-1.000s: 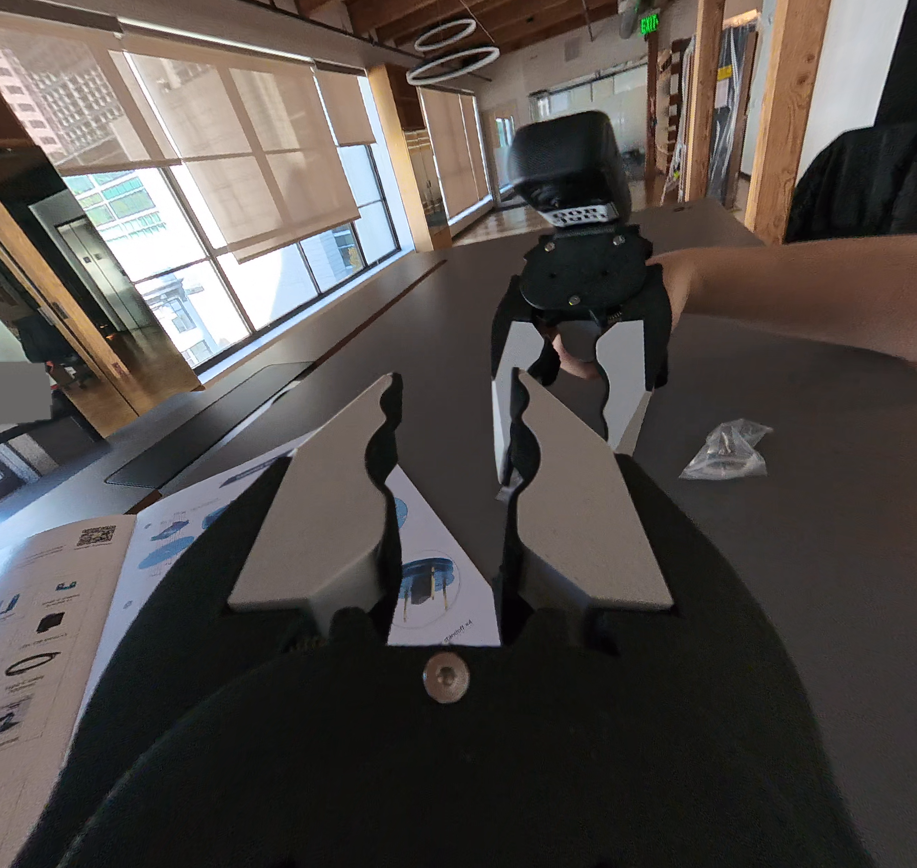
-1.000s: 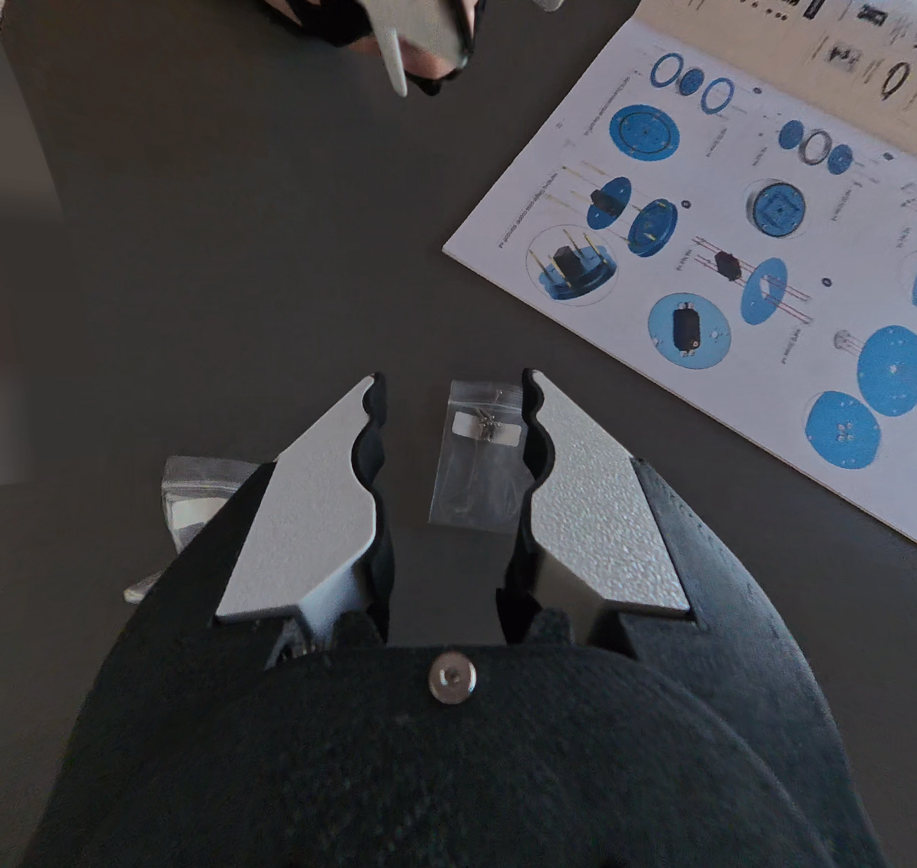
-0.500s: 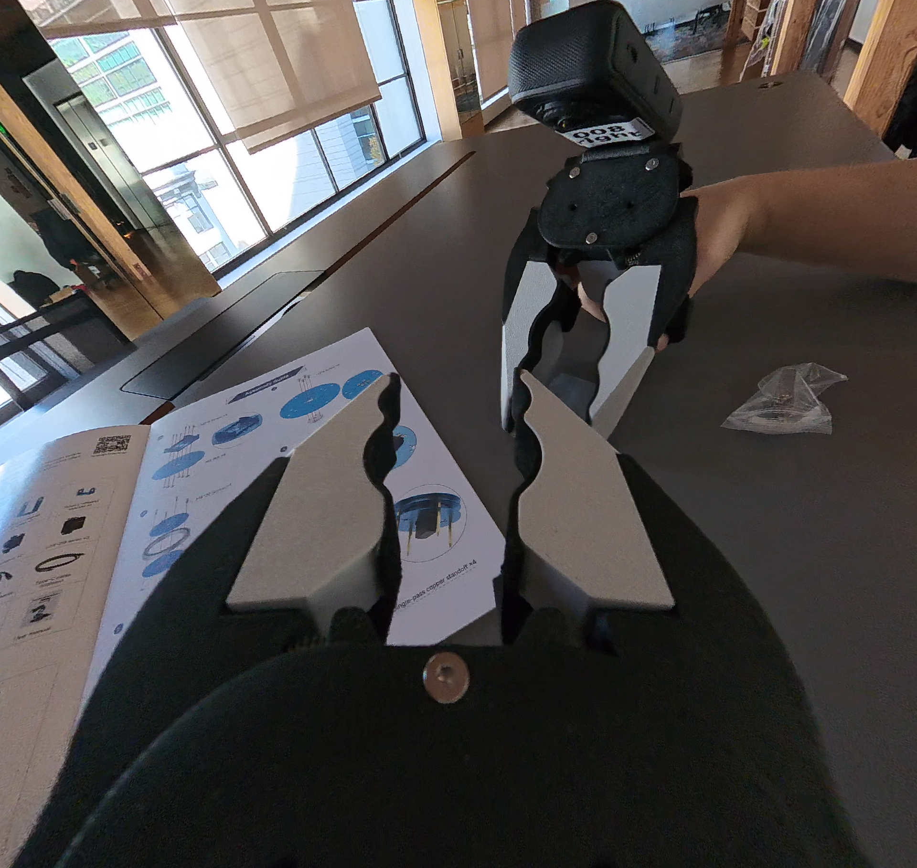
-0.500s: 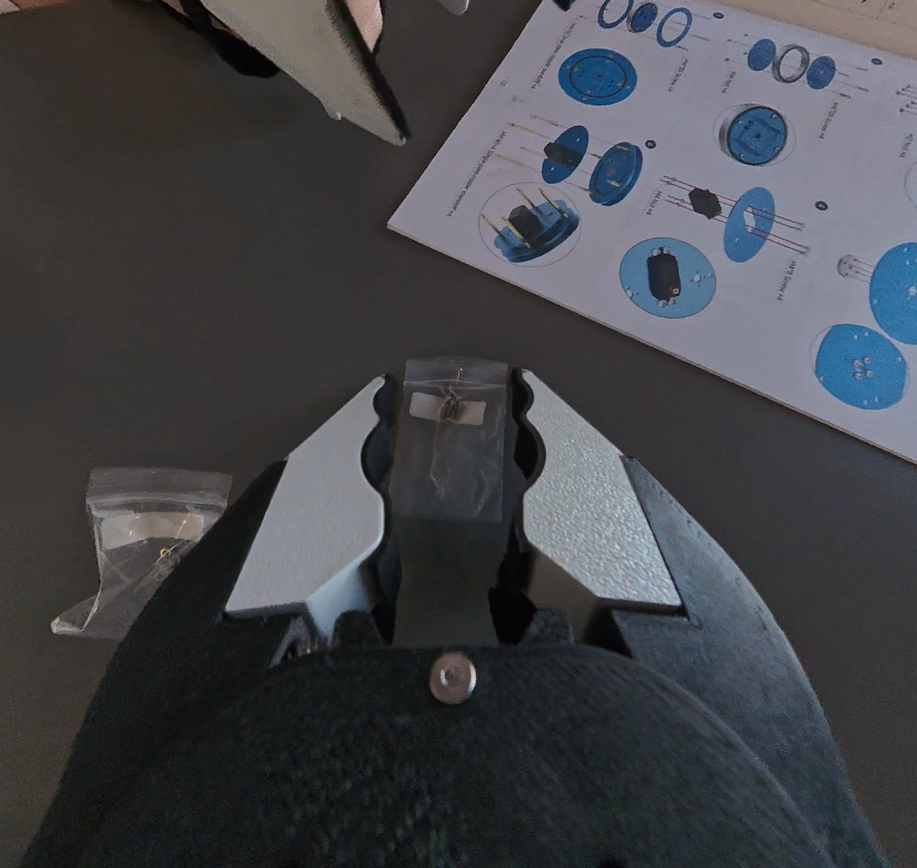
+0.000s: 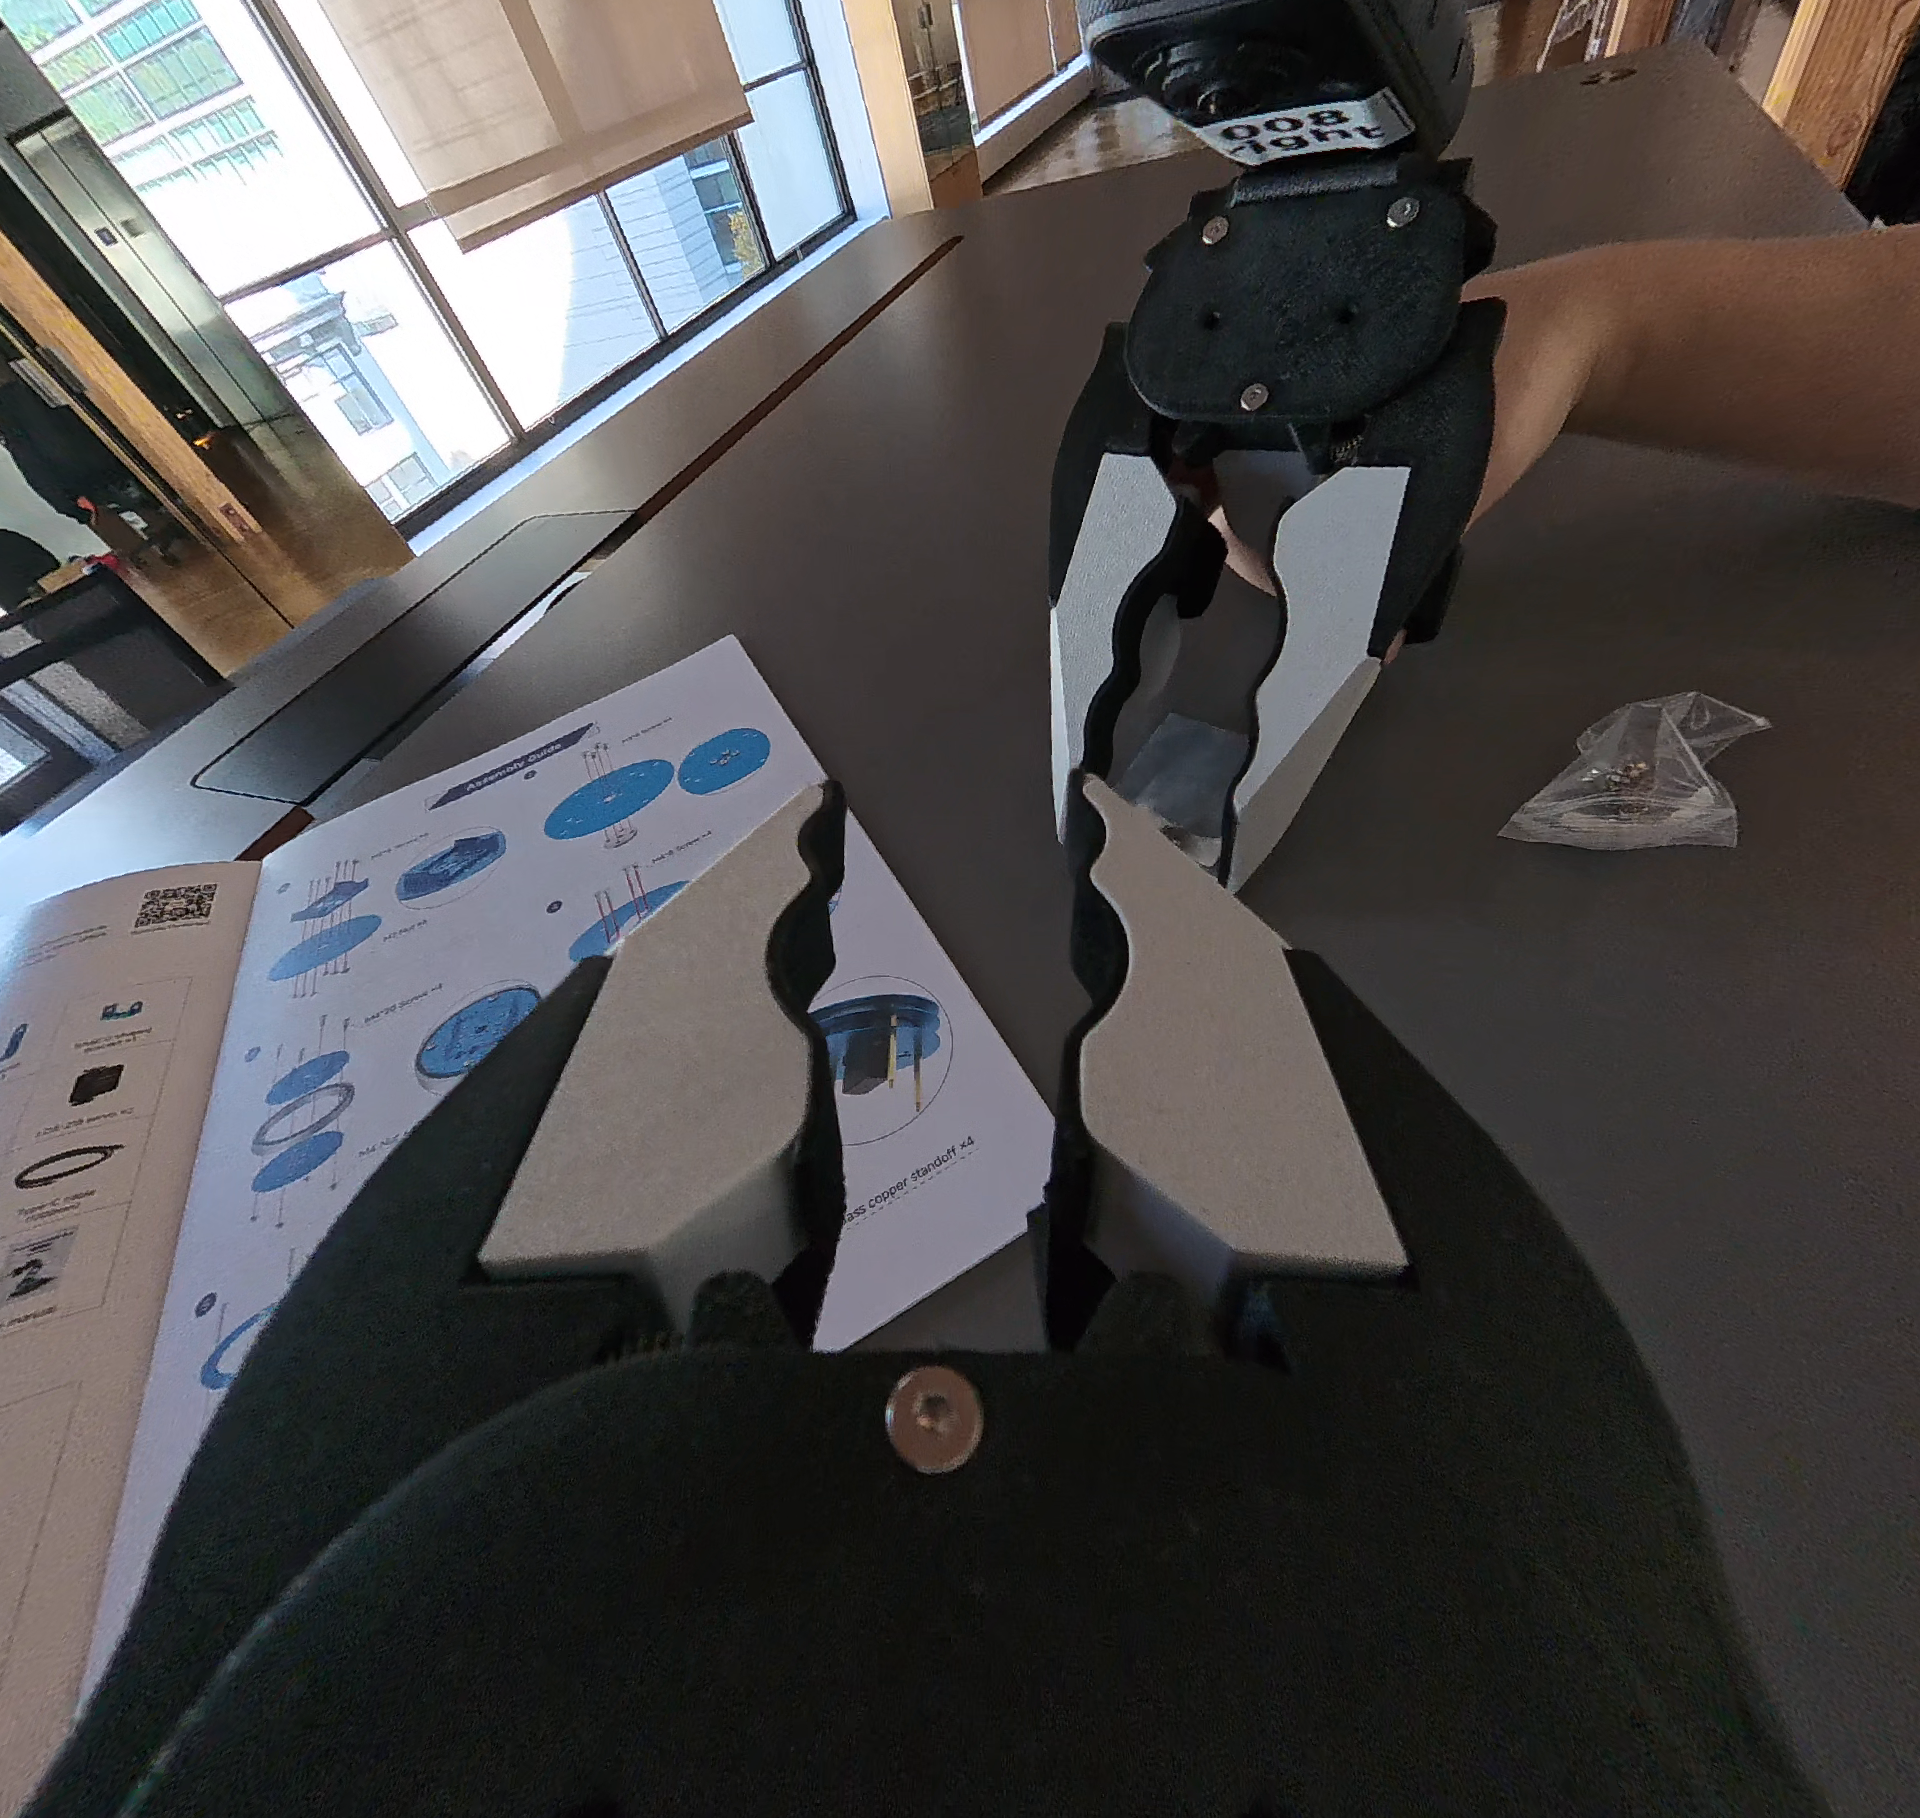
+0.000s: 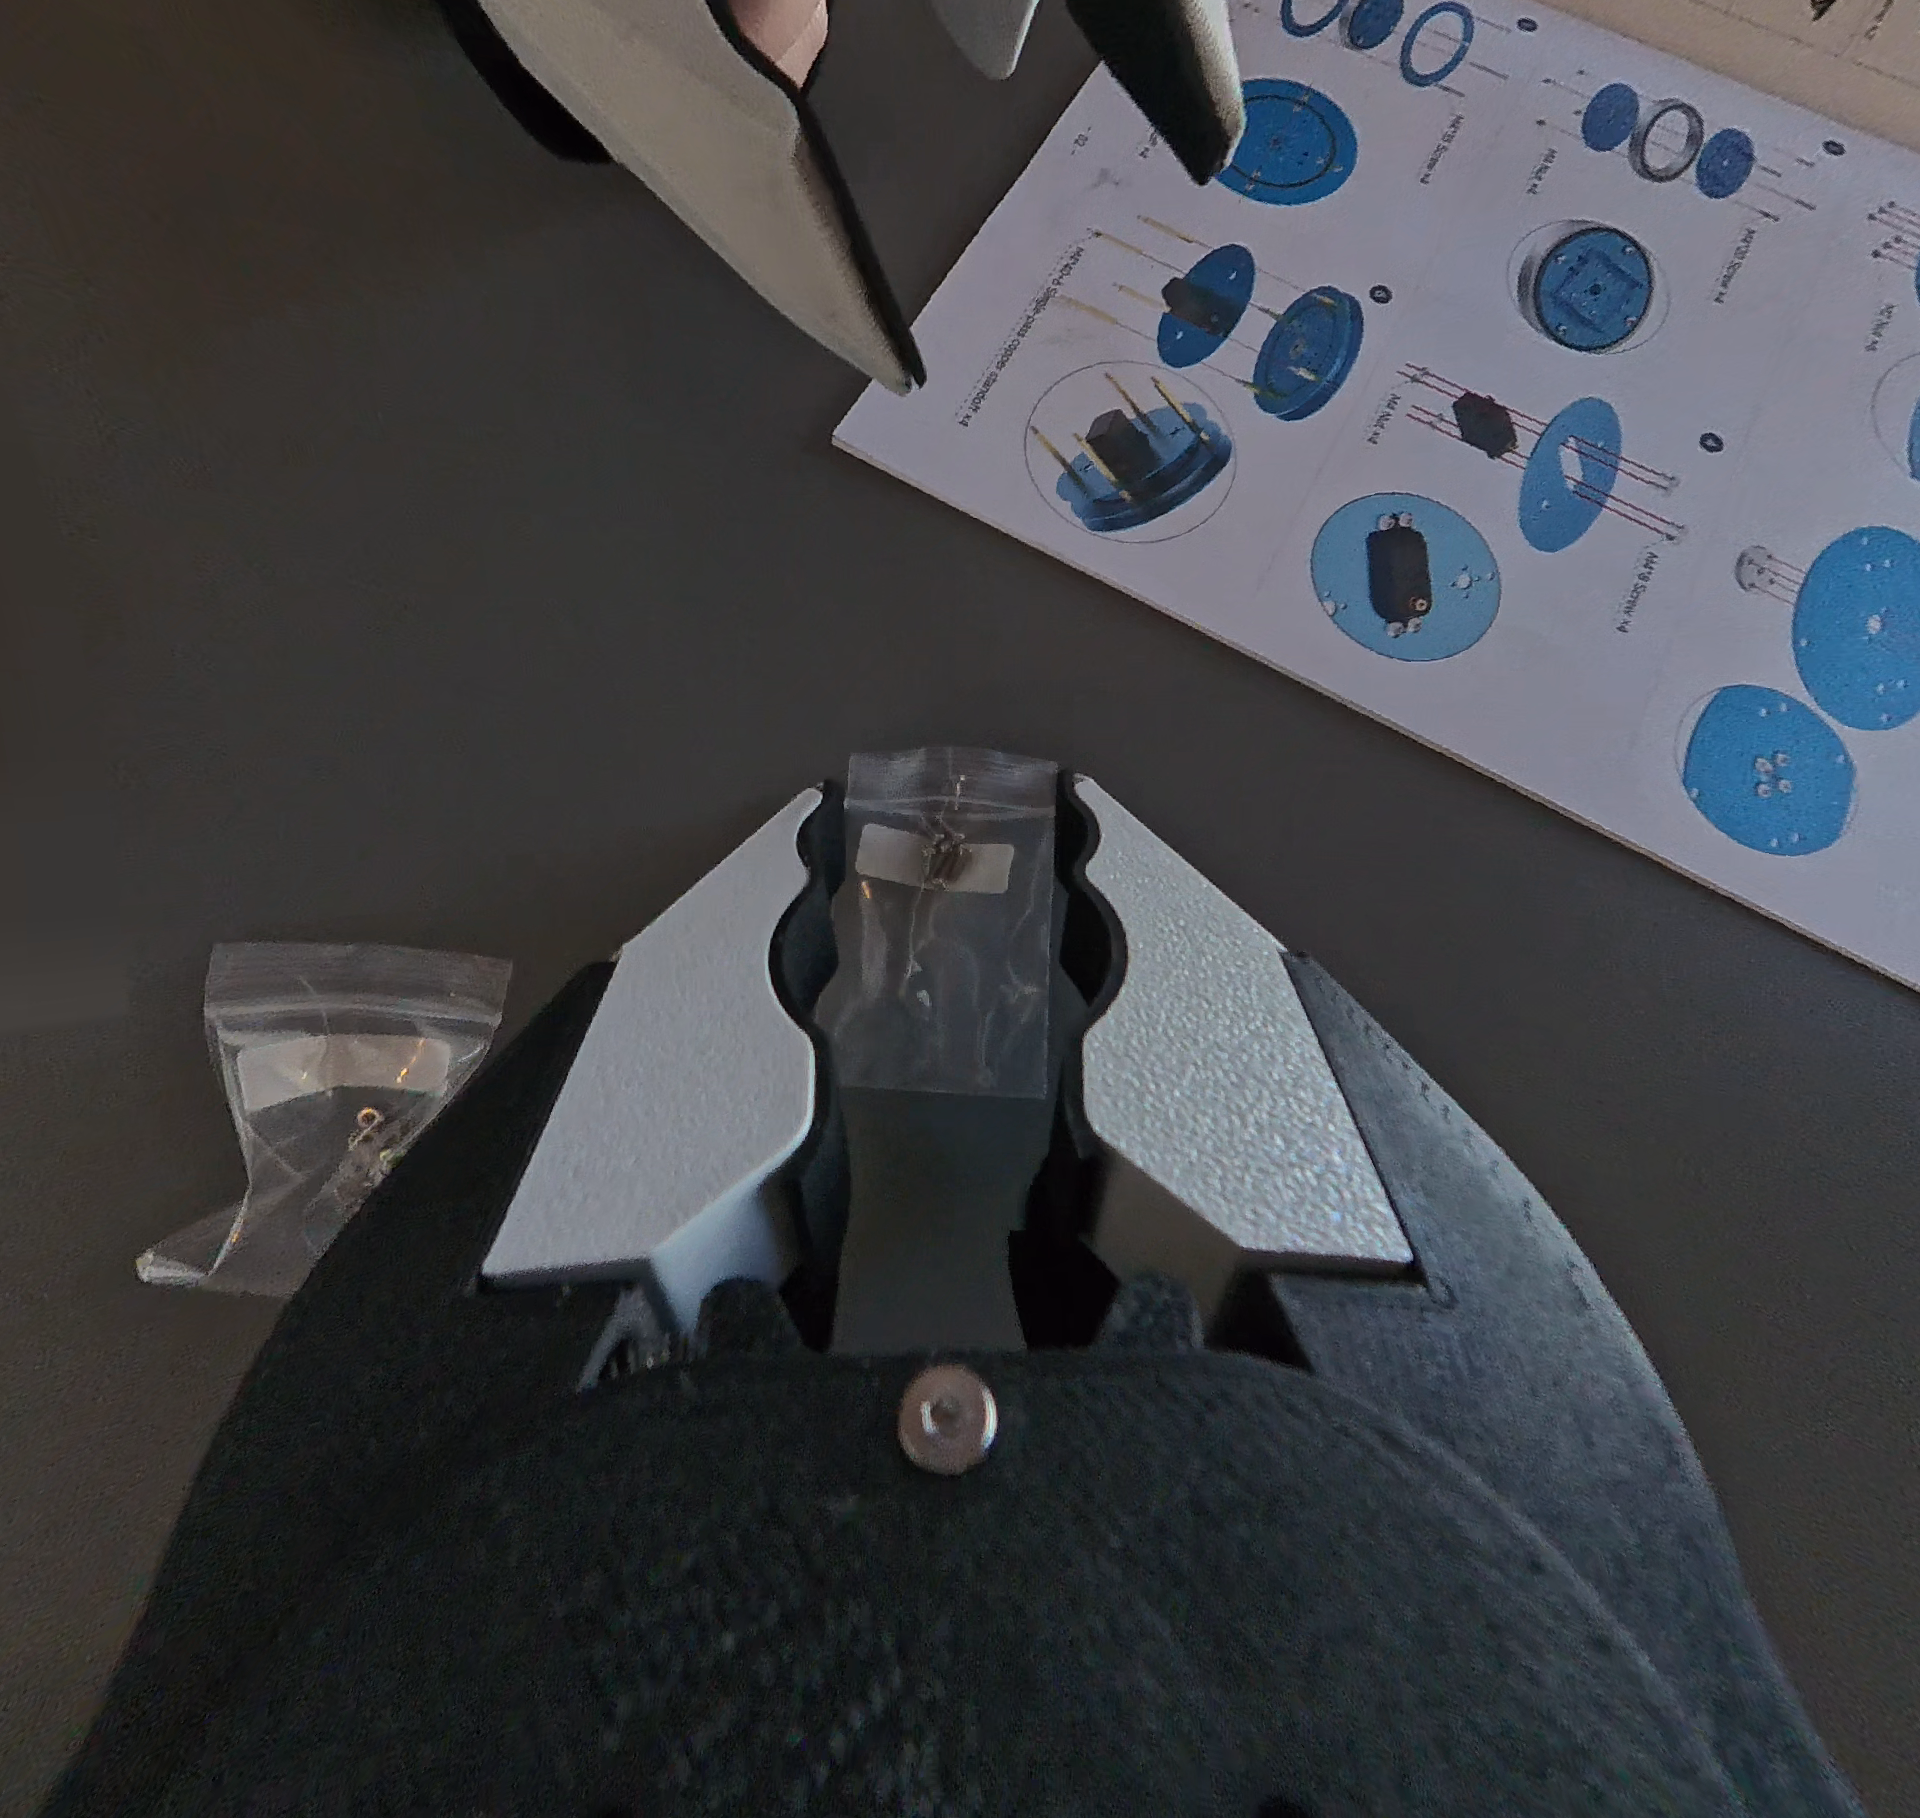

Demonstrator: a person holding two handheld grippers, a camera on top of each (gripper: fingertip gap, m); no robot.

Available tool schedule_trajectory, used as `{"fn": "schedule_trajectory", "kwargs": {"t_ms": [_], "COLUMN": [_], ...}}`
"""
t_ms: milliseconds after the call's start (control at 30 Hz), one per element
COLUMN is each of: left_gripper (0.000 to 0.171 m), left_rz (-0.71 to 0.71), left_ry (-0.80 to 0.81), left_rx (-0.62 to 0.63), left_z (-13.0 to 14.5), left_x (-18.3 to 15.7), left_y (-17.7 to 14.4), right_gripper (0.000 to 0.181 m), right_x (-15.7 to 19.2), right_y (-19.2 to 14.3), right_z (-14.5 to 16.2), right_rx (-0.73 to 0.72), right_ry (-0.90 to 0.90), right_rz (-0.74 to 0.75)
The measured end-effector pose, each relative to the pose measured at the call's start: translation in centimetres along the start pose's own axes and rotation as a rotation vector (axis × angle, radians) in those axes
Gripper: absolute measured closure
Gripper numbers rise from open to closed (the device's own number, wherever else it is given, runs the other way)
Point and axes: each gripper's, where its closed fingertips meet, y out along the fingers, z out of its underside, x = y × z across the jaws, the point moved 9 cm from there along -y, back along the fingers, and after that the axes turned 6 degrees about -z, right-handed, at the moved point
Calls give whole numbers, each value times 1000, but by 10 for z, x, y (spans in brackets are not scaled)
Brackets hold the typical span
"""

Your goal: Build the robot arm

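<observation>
My right gripper [image 6: 945, 802] is open, tips down at the dark table [image 6: 416, 573]. Its fingers straddle a small clear plastic bag [image 6: 940, 947] holding tiny metal parts, which lies flat between the pads; the bag's edges reach both pads. In the left wrist view this gripper [image 5: 1153, 823] stands steeply over the bag [image 5: 1174, 760], held by a hand. My left gripper [image 5: 956, 802] is open and empty, hovering over the near corner of a printed assembly sheet [image 5: 468, 937]. It also shows at the top of the right wrist view [image 6: 1055, 277].
A second clear bag of small parts [image 6: 332, 1072] lies left of my right gripper, seen crumpled in the left wrist view [image 5: 1631, 781]. The sheet with blue diagrams [image 6: 1455, 418] covers the table's right part. Windows and a dark inset panel [image 5: 416, 646] lie beyond. There is about 8 cm between the tips of the two grippers.
My right gripper has slid forward so the bag now lies deep between its fingers, and the gap has narrowed a little. My left gripper has tilted down and come closer to the right one.
</observation>
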Motion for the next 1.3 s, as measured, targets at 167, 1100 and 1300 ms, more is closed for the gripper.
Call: {"fn": "schedule_trajectory", "kwargs": {"t_ms": [167,1100,1300], "left_gripper": [131,144,144], "left_rz": [0,113,108], "left_ry": [12,144,147], "left_rx": [11,146,147], "left_z": [2,14,14], "left_x": [-1,-18,-18], "left_y": [1,8,8], "right_gripper": [127,161,146], "right_x": [-2,8,9], "right_y": [-2,-9,-9], "right_z": [5,-4,1], "right_rx": [-10,46,95], "right_ry": [44,-82,-81], "right_rz": [-5,59,80]}}
